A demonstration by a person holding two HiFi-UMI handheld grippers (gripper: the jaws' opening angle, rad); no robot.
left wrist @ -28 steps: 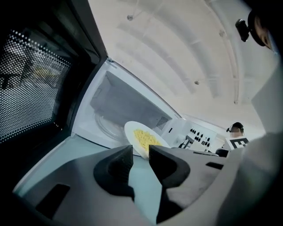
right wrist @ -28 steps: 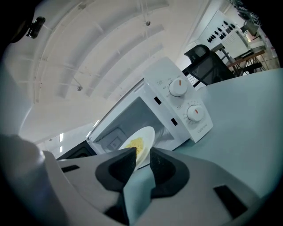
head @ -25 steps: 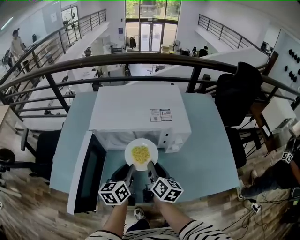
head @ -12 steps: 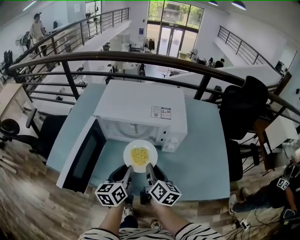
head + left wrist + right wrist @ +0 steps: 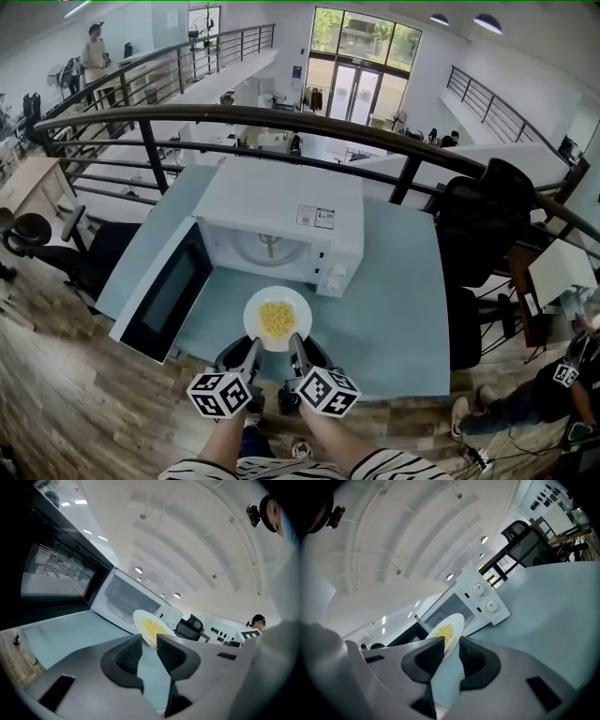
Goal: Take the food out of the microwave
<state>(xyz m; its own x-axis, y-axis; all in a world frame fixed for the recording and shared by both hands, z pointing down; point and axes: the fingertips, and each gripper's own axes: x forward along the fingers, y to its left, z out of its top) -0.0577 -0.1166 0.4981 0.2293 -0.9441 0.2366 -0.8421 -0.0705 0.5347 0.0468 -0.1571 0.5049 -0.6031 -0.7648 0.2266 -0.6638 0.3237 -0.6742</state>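
A white plate [image 5: 277,317] of yellow food hangs just above the light blue table [image 5: 398,314], in front of the white microwave [image 5: 281,225]. The microwave's door [image 5: 161,292] hangs open to the left and its glass turntable [image 5: 269,248] is bare. My left gripper [image 5: 254,346] is shut on the plate's near rim at the left, and my right gripper [image 5: 296,343] is shut on it at the right. In the left gripper view the plate [image 5: 149,626] runs in between the jaws of the left gripper [image 5: 149,645]. In the right gripper view the plate [image 5: 447,629] sits tilted between the pads of the right gripper [image 5: 451,648].
A dark railing [image 5: 281,117] runs behind the table. A black office chair [image 5: 480,202] stands at the table's right side and another chair [image 5: 56,246] at the left. A person [image 5: 562,380] sits on the floor at the far right.
Both grippers have drawn back toward me with the plate, which has come from the microwave's mouth out over the table.
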